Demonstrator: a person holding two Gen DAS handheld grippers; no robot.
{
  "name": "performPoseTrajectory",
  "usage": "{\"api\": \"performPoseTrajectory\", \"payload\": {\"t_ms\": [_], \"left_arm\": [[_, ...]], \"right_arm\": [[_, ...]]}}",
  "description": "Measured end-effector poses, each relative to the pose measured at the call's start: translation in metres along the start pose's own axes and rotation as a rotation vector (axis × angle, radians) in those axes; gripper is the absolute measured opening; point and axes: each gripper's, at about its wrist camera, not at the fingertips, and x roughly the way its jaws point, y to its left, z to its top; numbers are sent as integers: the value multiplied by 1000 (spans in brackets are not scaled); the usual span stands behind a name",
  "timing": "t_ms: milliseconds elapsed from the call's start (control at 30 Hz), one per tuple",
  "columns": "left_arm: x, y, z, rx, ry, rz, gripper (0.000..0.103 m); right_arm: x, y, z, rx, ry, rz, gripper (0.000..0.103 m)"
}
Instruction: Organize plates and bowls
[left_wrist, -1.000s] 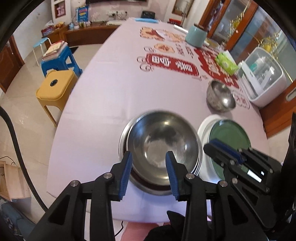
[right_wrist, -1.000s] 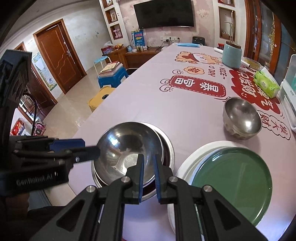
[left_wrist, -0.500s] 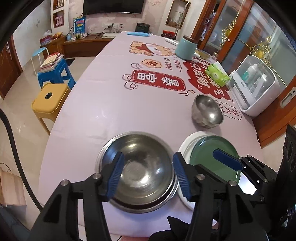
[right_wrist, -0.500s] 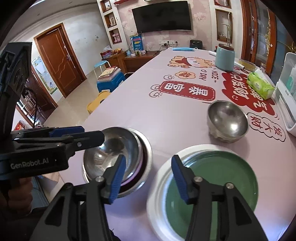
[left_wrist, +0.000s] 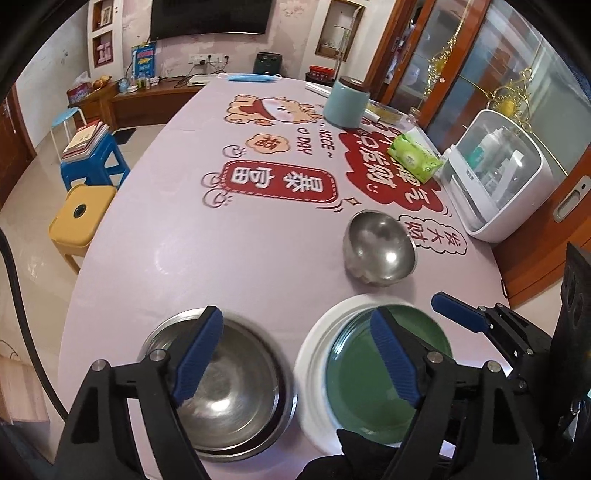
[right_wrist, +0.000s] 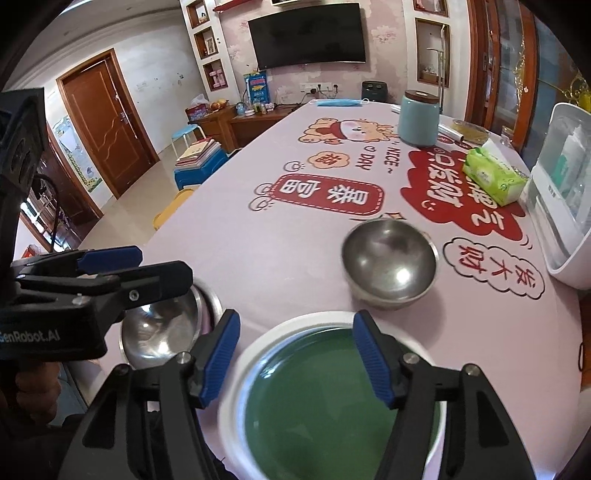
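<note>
A stack of large steel bowls (left_wrist: 229, 391) sits at the table's near edge, also in the right wrist view (right_wrist: 162, 328). Beside it on the right a green plate (left_wrist: 369, 384) lies on a white plate (left_wrist: 314, 354); in the right wrist view the green plate (right_wrist: 332, 398) lies on the white one (right_wrist: 236, 373) too. A small steel bowl (left_wrist: 378, 253) stands alone farther back, also in the right wrist view (right_wrist: 389, 264). My left gripper (left_wrist: 295, 363) is open and empty above the stack and plates. My right gripper (right_wrist: 295, 358) is open and empty above the green plate.
A teal canister (left_wrist: 347, 101), a green tissue pack (left_wrist: 415, 157) and a white cabinet appliance (left_wrist: 498, 177) stand along the table's right side. Yellow (left_wrist: 79, 219) and blue (left_wrist: 92, 162) stools stand on the floor at the left.
My right gripper has opened and let go of the large steel bowl, now resting in the stack. Both grippers have opened wide and pulled back and up from the dishes.
</note>
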Motion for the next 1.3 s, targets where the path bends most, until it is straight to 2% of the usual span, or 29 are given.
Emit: {"api": "performPoseTrajectory", "payload": {"t_ms": [200, 667, 1033, 1200, 1267, 1300], "left_arm": [[17, -17, 21, 38, 19, -8, 82], [90, -38, 61, 117, 105, -40, 82], [148, -54, 69, 159, 205, -107, 82], [164, -57, 69, 158, 241, -114, 71], [170, -56, 69, 156, 254, -118, 60], [172, -56, 69, 155, 262, -121, 58]], "right_arm": [[11, -30, 1, 82, 23, 4, 64], [49, -111, -5, 420, 2, 32, 64], [74, -135, -13, 526, 27, 67, 64], [79, -145, -18, 572, 40, 64, 61], [81, -148, -19, 586, 40, 67, 57], [81, -149, -19, 589, 37, 69, 57]]}}
